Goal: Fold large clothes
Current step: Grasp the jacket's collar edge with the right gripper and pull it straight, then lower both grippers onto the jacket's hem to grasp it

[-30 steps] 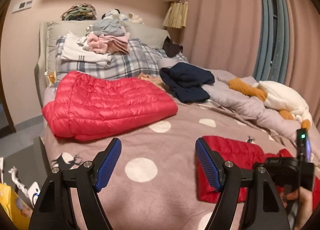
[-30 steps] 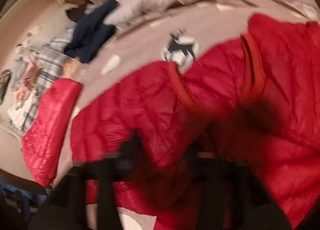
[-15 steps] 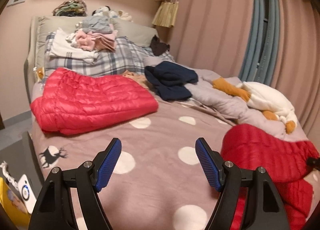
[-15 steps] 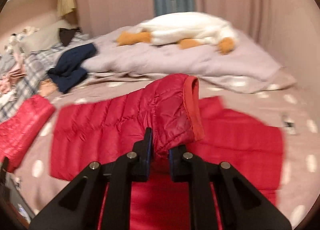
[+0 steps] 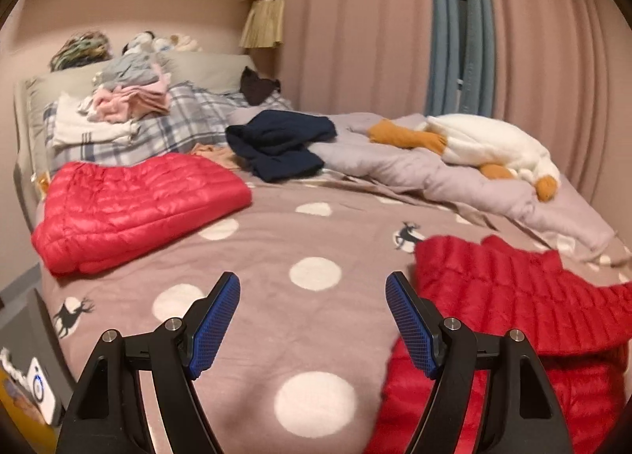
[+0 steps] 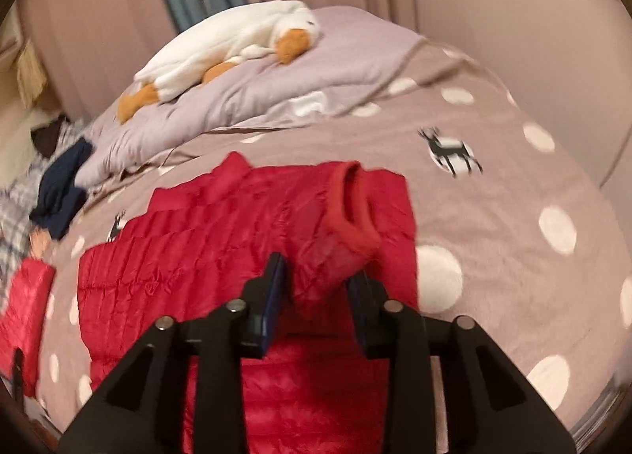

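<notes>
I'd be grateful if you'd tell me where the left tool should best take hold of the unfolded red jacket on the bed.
Probably the jacket's near left edge, approached from the polka-dot blanket side. That edge lies flat and free by the open left tool; the sleeve is already folded across.

Glossy quilted red jacket, matt fleecy bedspread

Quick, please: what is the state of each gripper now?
Left gripper: open, empty.
Right gripper: jaws just opening, red down jacket sleeve between them.
</notes>
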The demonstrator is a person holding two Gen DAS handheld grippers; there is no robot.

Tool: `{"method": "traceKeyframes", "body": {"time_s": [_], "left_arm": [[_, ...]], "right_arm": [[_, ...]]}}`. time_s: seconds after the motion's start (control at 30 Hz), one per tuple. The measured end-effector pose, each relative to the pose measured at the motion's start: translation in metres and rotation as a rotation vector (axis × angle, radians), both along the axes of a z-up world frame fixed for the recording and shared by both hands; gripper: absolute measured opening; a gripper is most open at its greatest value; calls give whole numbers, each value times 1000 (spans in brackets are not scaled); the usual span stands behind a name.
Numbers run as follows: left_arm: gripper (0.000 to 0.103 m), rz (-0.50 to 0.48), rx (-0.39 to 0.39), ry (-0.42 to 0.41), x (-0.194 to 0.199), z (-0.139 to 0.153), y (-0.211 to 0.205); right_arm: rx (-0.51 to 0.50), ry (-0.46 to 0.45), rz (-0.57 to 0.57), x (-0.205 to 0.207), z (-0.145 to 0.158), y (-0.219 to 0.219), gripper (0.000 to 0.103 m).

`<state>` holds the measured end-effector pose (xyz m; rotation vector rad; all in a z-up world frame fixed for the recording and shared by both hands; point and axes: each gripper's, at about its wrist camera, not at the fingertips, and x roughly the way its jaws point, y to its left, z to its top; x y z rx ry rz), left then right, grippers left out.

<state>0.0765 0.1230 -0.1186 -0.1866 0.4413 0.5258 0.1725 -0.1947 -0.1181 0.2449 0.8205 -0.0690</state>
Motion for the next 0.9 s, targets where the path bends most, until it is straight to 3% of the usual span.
{"method": "traceKeyframes", "body": {"time_s": [0.1, 0.23, 0.4, 0.53, 0.7, 0.83, 0.9], "left_arm": [[76, -6, 12, 8, 6, -2, -9], [76, -40, -37, 6, 16, -2, -18], [76, -73, 8, 12, 27, 2, -42], [75, -128, 49, 27, 36, -1, -63], [71, -203, 28, 76, 59, -13, -77], [63, -268, 2, 145, 84, -31, -82], [58, -291, -51, 174, 95, -40, -78]], "right_arm": [[5, 24, -36, -1, -10, -9, 47], [-4, 15, -25, -6, -10, -23, 50], [-70, -29, -11, -26, 8, -34, 65], [-86, -53, -5, -42, 26, -42, 72], [-180, -115, 30, -51, 43, -28, 85], [-201, -128, 100, -33, 19, -3, 83], [-196, -90, 151, -17, -6, 12, 66]]}}
